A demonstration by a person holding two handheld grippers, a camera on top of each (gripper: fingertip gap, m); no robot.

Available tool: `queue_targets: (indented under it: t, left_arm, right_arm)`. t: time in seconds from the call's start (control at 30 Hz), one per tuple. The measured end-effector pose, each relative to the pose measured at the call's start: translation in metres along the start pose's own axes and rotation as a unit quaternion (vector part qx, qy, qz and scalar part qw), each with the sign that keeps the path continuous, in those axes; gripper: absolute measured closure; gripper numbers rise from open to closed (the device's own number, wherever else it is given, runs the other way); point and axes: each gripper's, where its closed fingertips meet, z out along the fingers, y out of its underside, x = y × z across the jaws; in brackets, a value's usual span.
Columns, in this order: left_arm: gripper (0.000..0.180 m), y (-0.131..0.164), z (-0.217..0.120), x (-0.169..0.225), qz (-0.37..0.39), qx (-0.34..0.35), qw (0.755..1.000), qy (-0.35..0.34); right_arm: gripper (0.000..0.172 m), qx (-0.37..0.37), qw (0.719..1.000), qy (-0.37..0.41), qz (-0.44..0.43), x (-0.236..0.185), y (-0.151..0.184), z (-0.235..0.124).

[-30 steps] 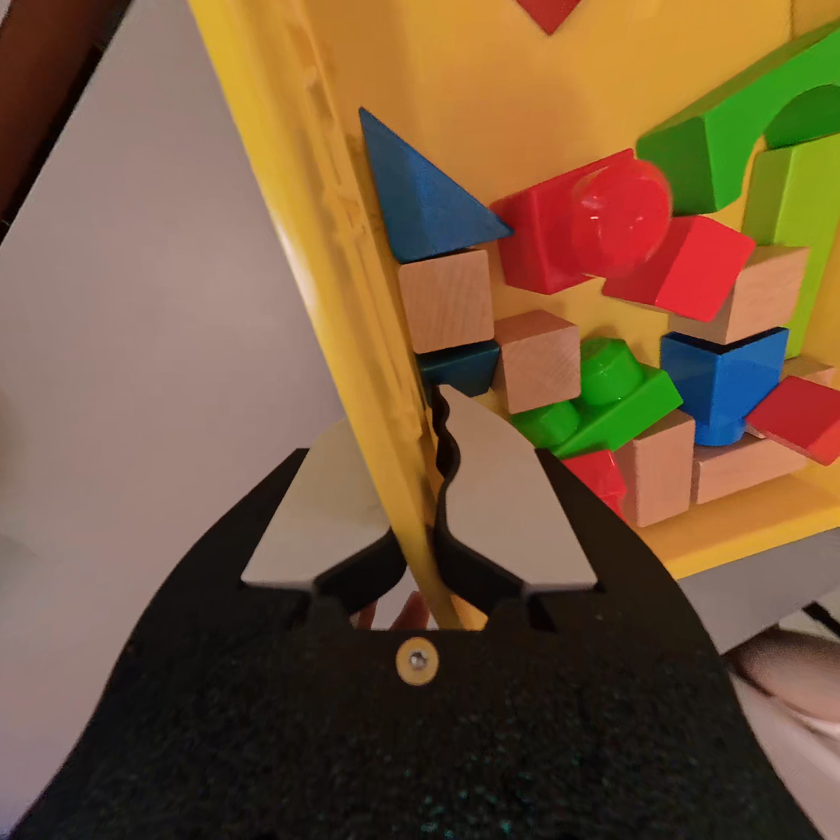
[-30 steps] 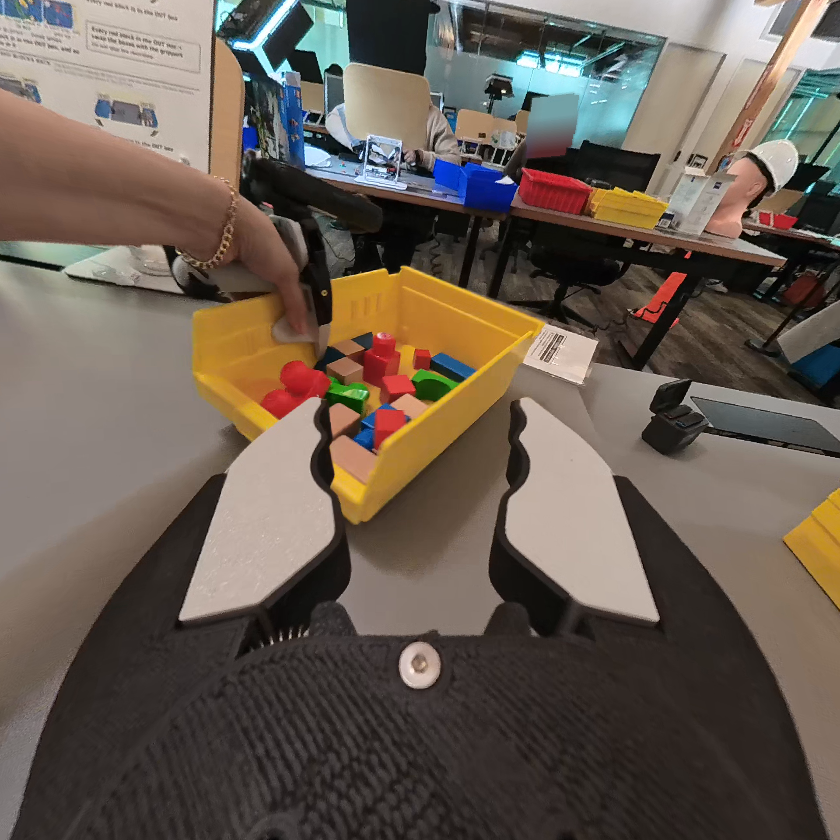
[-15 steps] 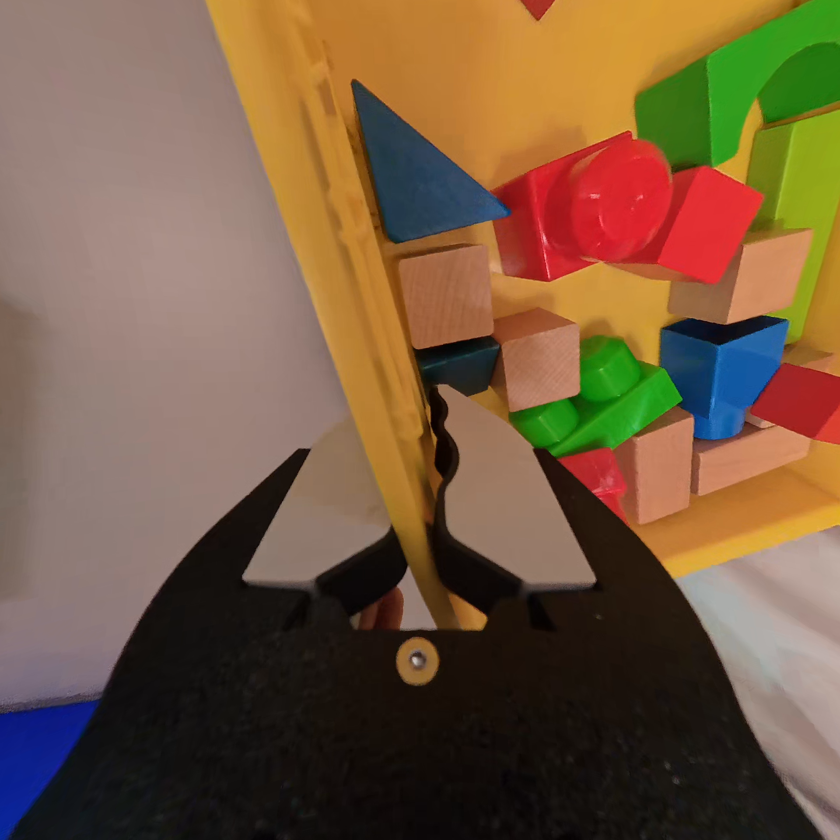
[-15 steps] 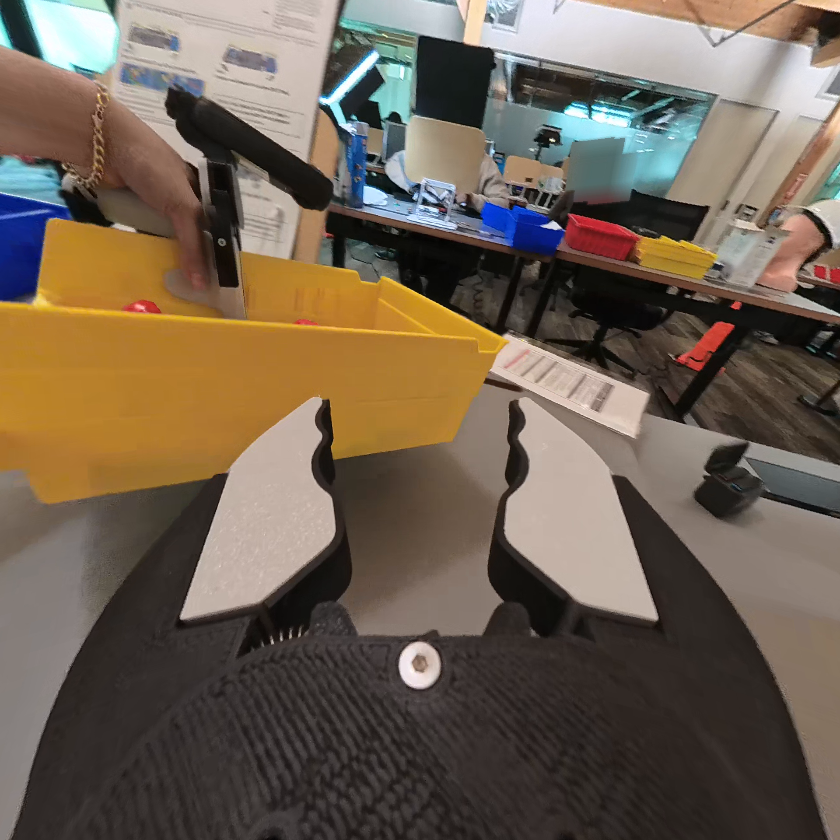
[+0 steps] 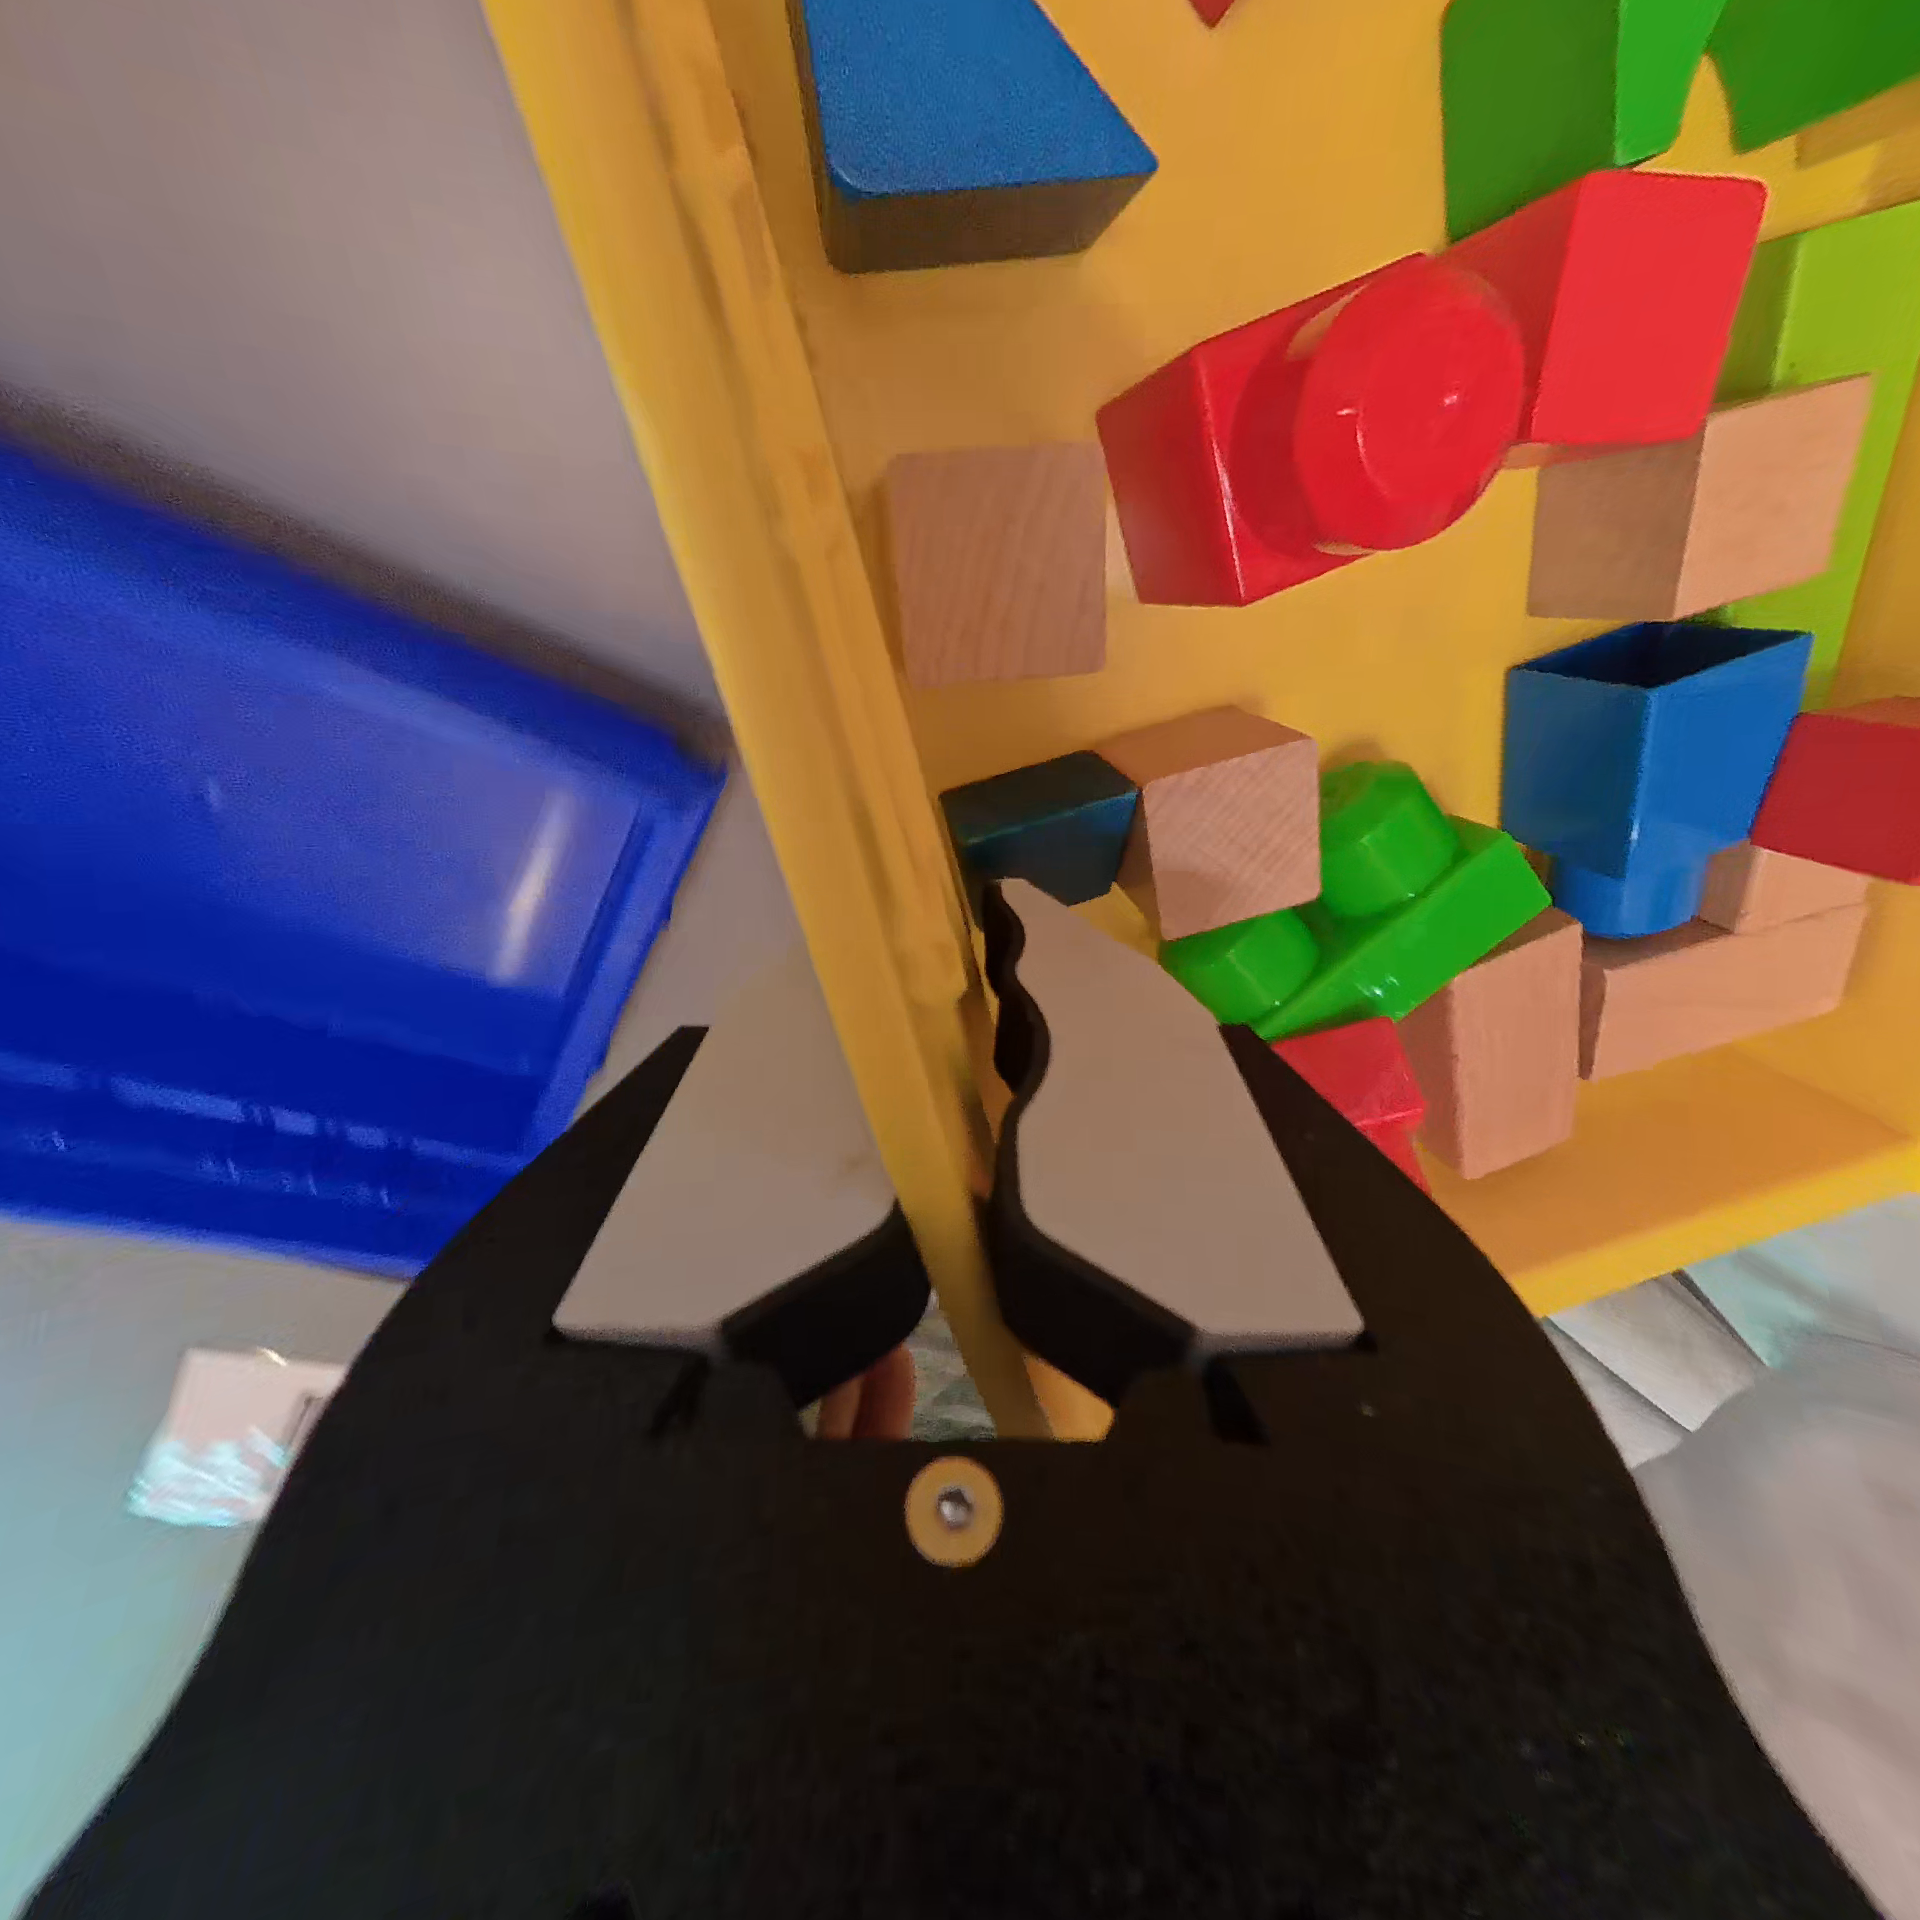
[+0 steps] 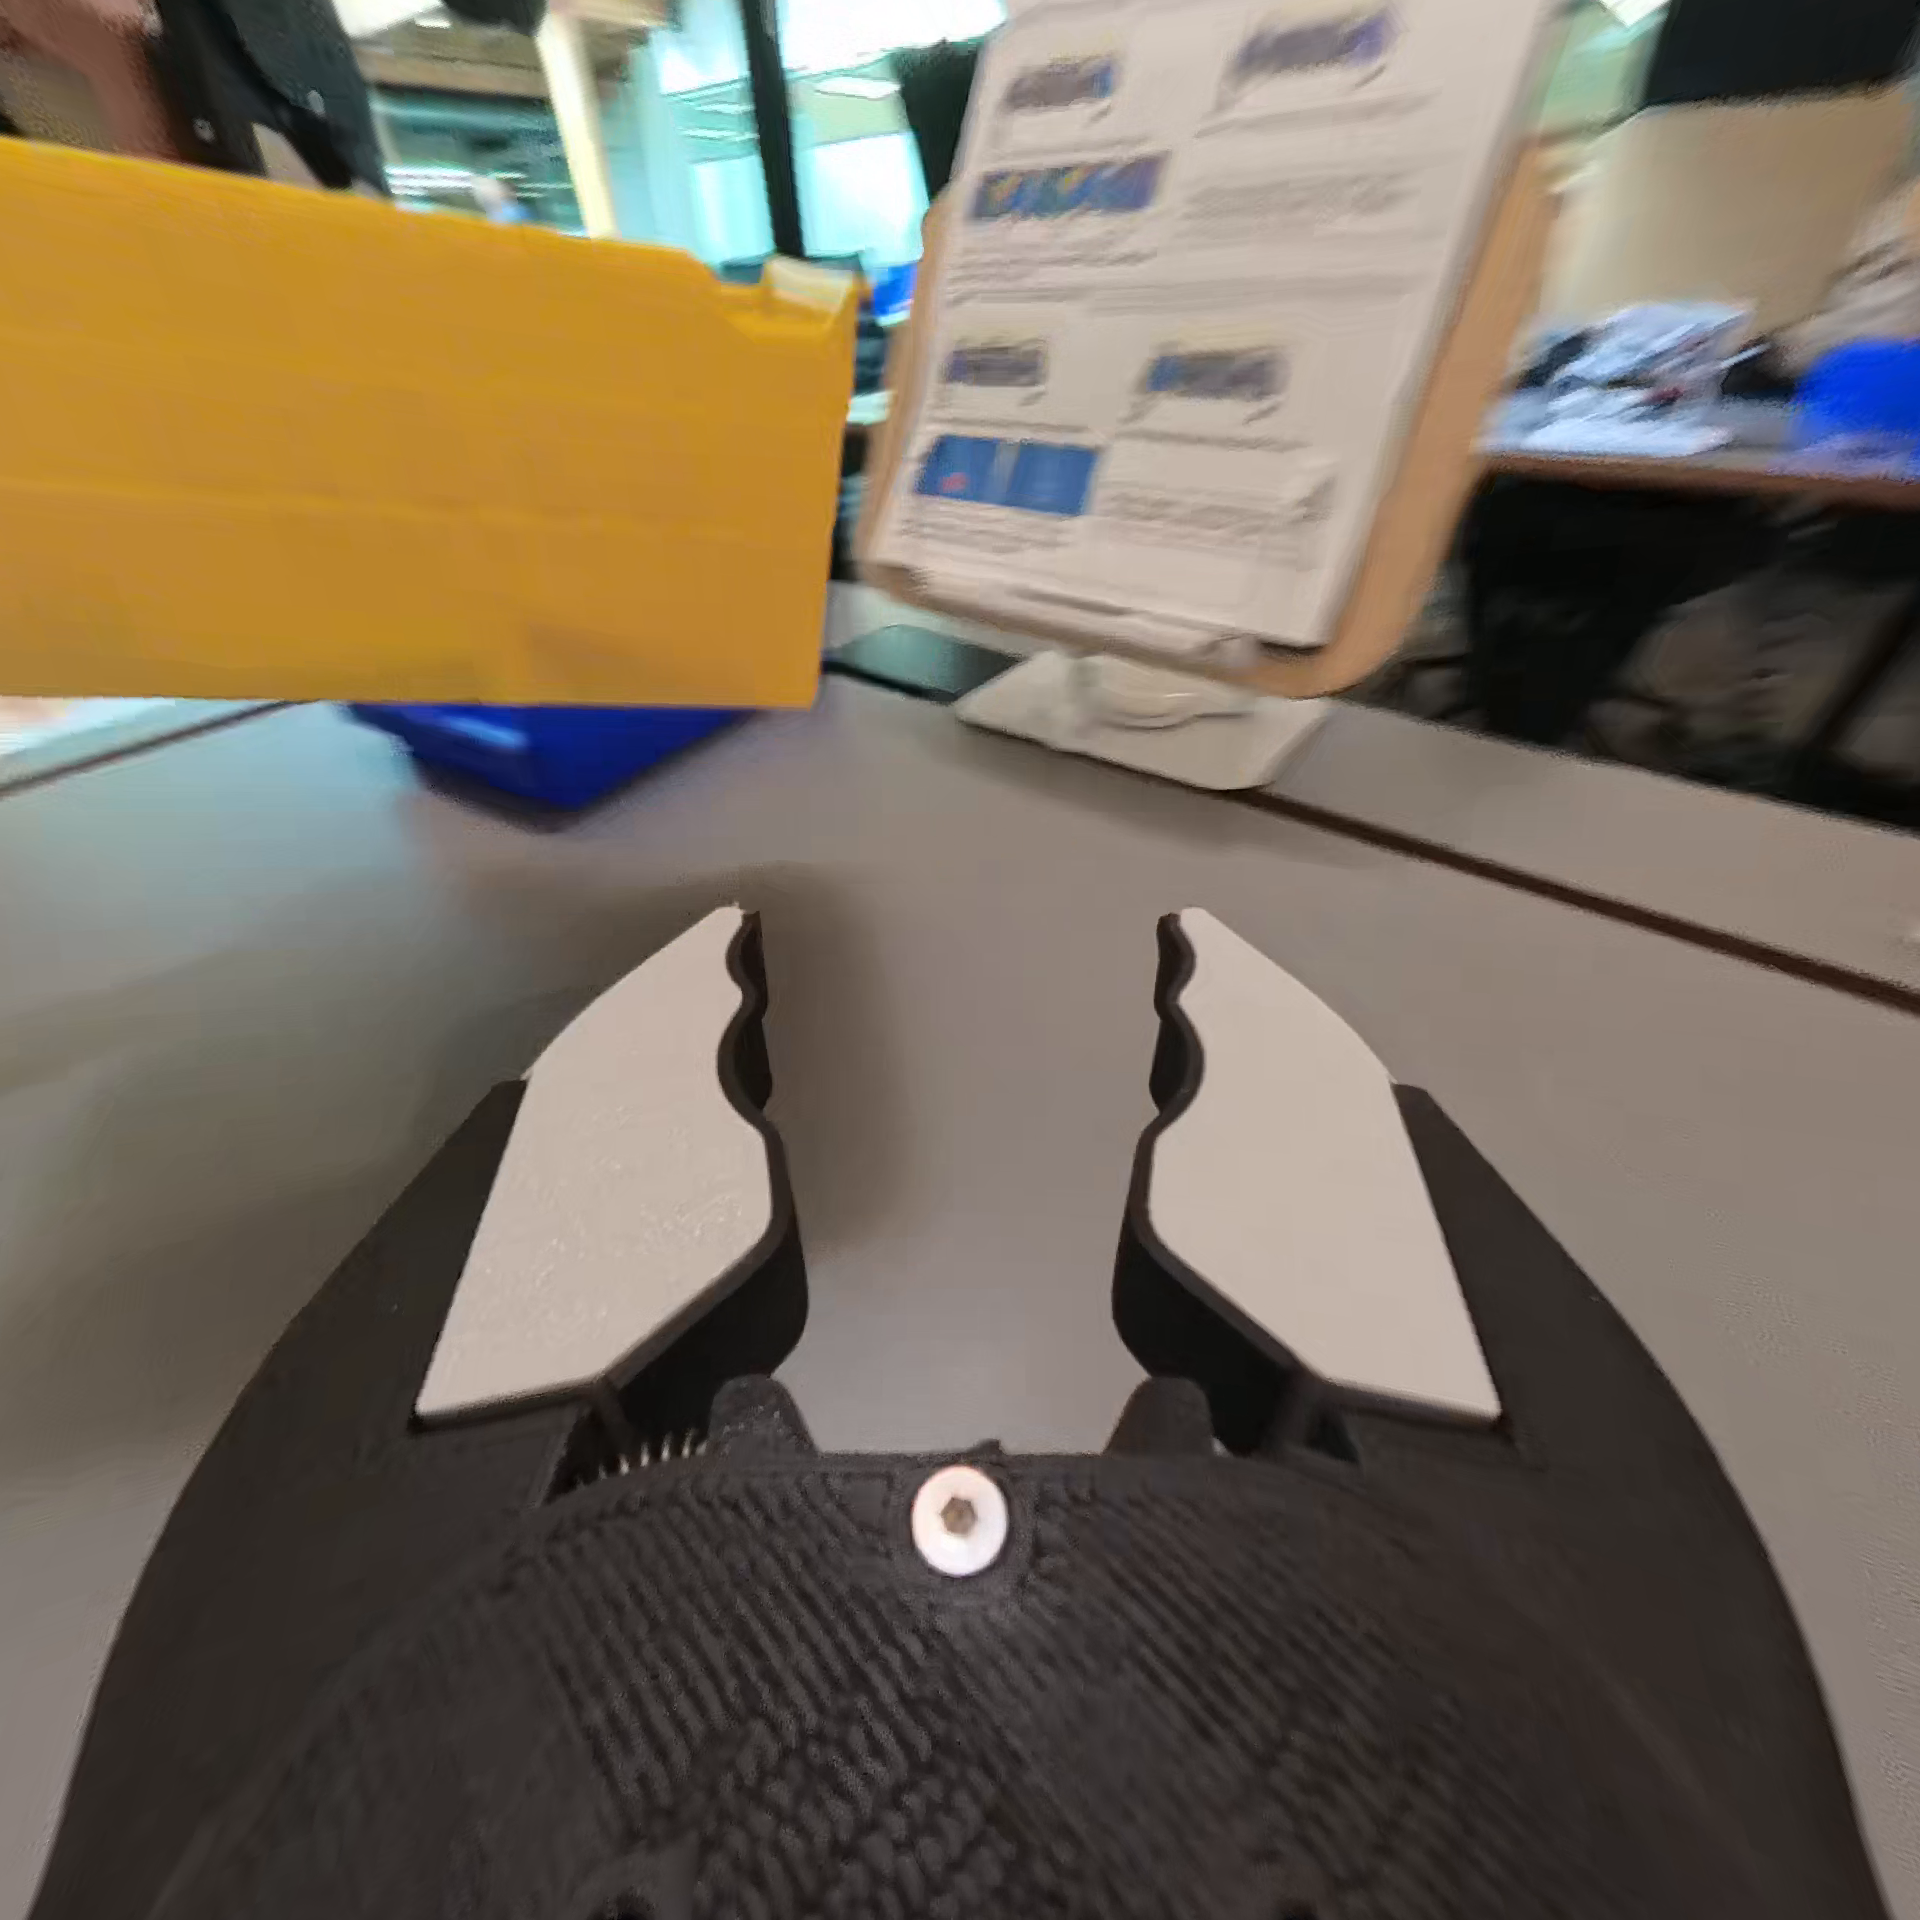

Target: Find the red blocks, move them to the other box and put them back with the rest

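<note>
A: Largest first. Grey tabletop (image 6: pixel 1039 883), flat, filling the near and middle ground of the right wrist view. Held above it at far left: yellow plastic bin (image 6: pixel 416 416), its underside clear of the surface.

B: Confirmed. Below and beyond that bin, resting on the table: blue plastic bin (image 6: pixel 540 743), blurred. Also seen at left in the left wrist view, beside the yellow wall. Far right of centre: printed sheet on a wooden board stand (image 6: pixel 1174 343), tilted back, white base on the table.

A: Tools next. Left gripper (image 5: pixel 971 997): clamped on the yellow bin's side wall, one finger outside, the other inside, pads pressed to the wall. Right gripper (image 6: pixel 956 935): spread wide over bare table, nothing between the fingers.

B: Contents, seen from the left wrist view. Red plastic block with a round stud (image 5: pixel 1340 436), mid-bin, touching a red wooden cube (image 5: pixel 1652 301) at its right. Small red block (image 5: pixel 1351 1081) near the inner finger, under a green studded plastic brick (image 5: pixel 1382 914). Another red block (image 5: pixel 1849 790) at right edge.

A: Remainder: blue wooden wedge (image 5: pixel 966 125) at far left, plain wooden cubes (image 5: pixel 997 561), blue hollow plastic block (image 5: pixel 1652 748), green blocks (image 5: pixel 1558 94) at far right.
</note>
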Motion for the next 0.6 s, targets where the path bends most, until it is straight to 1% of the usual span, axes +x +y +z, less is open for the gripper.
queue_targets:
  t: [0.07, 0.17, 0.27, 0.33, 0.47, 0.6]
  left_arm:
    - [0.175, 0.045, -0.014, -0.024, -0.044, 0.017, 0.999, -0.009]
    - [0.175, 0.108, -0.033, -0.057, -0.108, 0.045, 0.993, -0.024]
    - [0.175, 0.164, -0.042, -0.083, -0.182, 0.075, 0.980, -0.030]
    - [0.175, 0.199, -0.043, -0.099, -0.233, 0.089, 0.968, -0.030]
    - [0.175, 0.265, -0.034, -0.126, -0.323, 0.111, 0.939, -0.032]
    - [0.174, 0.324, -0.019, -0.144, -0.390, 0.111, 0.913, -0.040]
  right_arm:
    - [0.096, -0.027, 0.997, -0.065, 0.014, -0.034, 0.005, 0.039]
    - [0.094, -0.053, 0.993, -0.103, 0.004, -0.070, 0.001, 0.100]
    - [0.093, -0.062, 0.989, -0.127, 0.039, -0.106, -0.005, 0.161]
    - [0.085, -0.081, 0.985, -0.139, 0.061, -0.127, -0.007, 0.196]
    - [0.075, -0.103, 0.977, -0.164, 0.095, -0.163, -0.018, 0.254]
    - [0.075, -0.115, 0.978, -0.130, 0.119, -0.171, -0.027, 0.309]
